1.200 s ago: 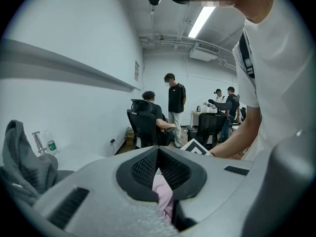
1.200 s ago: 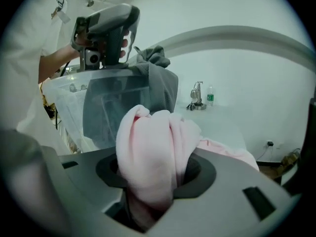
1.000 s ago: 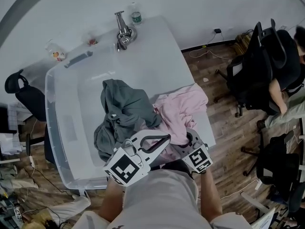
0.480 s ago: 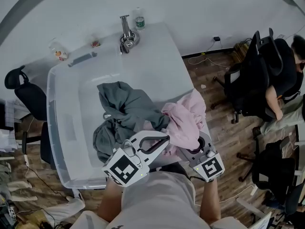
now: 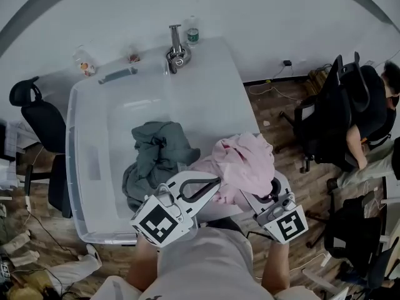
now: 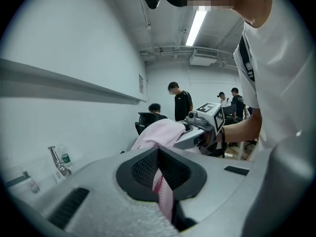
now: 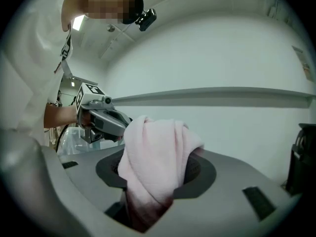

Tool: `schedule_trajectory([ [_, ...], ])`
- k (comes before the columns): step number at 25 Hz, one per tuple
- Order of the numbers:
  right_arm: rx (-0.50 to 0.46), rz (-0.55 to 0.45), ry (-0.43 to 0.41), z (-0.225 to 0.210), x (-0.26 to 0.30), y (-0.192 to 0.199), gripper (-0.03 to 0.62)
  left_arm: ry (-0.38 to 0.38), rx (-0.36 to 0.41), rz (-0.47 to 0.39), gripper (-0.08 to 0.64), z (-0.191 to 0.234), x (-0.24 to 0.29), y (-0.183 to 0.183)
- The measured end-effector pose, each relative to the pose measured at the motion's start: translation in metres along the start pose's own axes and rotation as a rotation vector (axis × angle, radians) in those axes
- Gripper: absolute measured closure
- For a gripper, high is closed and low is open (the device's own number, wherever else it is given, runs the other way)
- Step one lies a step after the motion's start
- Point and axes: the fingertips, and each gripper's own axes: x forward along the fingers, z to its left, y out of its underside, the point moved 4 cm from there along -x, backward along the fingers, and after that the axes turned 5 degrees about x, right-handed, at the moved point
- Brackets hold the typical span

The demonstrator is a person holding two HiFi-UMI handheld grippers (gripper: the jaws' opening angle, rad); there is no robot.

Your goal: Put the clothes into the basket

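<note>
While both grippers clamp it, the pale pink soft garment [image 5: 244, 164] hangs bunched between them over the near right corner of the white bench [image 5: 215, 86].

Head view:
- The clear plastic tub-shaped basket [image 5: 70, 149] takes the bench's left side.
- A crumpled grey-green garment [image 5: 156, 158] lies inside it, toward the near end.
- The pink garment is just right of the basket, not in it.
- The left gripper [image 5: 209, 186] and right gripper [image 5: 256, 199] both point away from the person, and their tips are buried in pink cloth.
- A metal tap-like fixture [image 5: 177, 49] and a small bottle [image 5: 193, 35] stand at the bench's far edge against the white wall [image 5: 187, 5].
- The floor is wood plank [image 5: 281, 124].
- Black office chairs [image 5: 337, 105] stand to the right, with a seated person [image 5: 390, 80] at the frame edge. Another chair stands left of the bench.

Left gripper view:
- Its jaws are pinched nearly together on a thin fold of pink cloth.
- The rest of the garment runs across to the right gripper.
- People [image 6: 180, 100] stand at the room's far end under a ceiling strip light [image 6: 197, 26].

Right gripper view:
- Its jaws are narrowly apart, gripping a thick wad of pink cloth that stands up between them.
- The left gripper is alongside.
- A grey ledge [image 7: 222, 95] runs along the wall.
</note>
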Motion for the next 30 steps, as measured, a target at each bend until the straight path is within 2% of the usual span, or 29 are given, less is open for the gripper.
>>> schedule_trajectory([
  [8, -0.055, -0.153, -0.065, 0.006, 0.023, -0.065, 0.383, -0.069, 0.023, -0.029, 0.555, 0.010, -0.022, -0.011],
  [16, -0.131, -0.201, -0.119, 0.019, 0.045, -0.109, 0.383, -0.153, 0.050, -0.067, 0.555, 0.027, -0.054, -0.024],
  [22, -0.191, -0.214, -0.147, 0.029, 0.057, -0.133, 0.383, -0.185, 0.046, -0.152, 0.555, 0.034, -0.083, -0.043],
  [27, -0.243, -0.277, -0.196, 0.038, 0.057, -0.157, 0.383, -0.241, 0.075, -0.167, 0.555, 0.030, -0.093, -0.057],
  [30, -0.270, -0.267, -0.219, 0.040, 0.058, -0.162, 0.383, -0.276, 0.091, -0.170, 0.555, 0.029, -0.097, -0.064],
])
